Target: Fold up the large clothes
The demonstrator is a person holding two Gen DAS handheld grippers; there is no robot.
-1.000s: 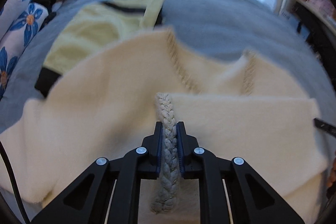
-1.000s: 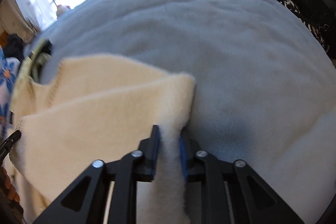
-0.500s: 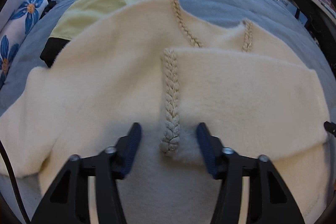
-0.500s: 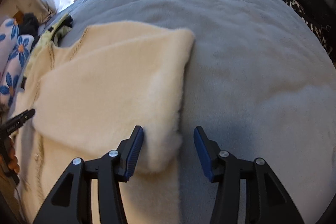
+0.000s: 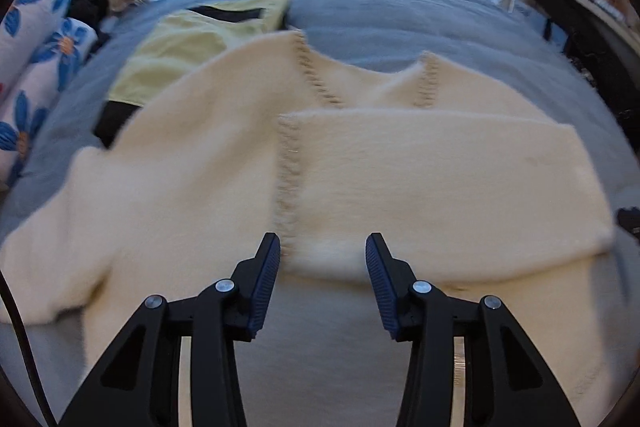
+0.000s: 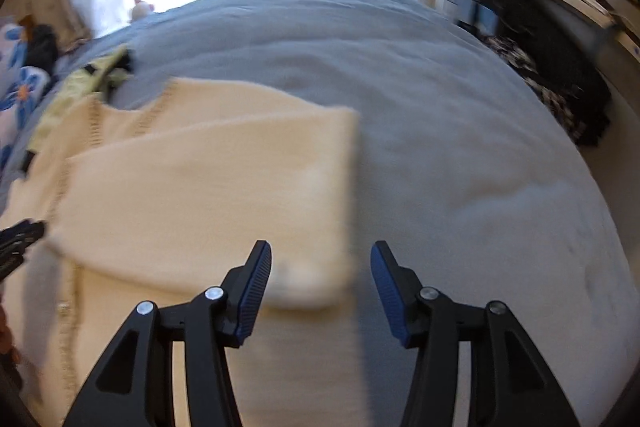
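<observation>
A big cream sweater (image 5: 192, 195) is being folded on a bed with a grey blanket (image 5: 400, 23). One side of the sweater, the folded flap (image 5: 432, 179), is lying across the middle, with its braided edge (image 5: 286, 183) running down the front. It is likely laid that way so the sweater is being made narrower. The left tongs (image 5: 322, 259) are being held spread just above the near edge of the flap, and nothing is being pinched. The right tongs (image 6: 320, 267) are being opened a little more right now, over the flap's corner (image 6: 312, 283), and nothing is being pinched there either. A yellow-green garment (image 5: 192, 47) is lying farther back, partly under the sweater. Flowered pillows (image 5: 36, 67) are being kept at the side. The other sleeve (image 5: 52, 259) is not yet folded in.
</observation>
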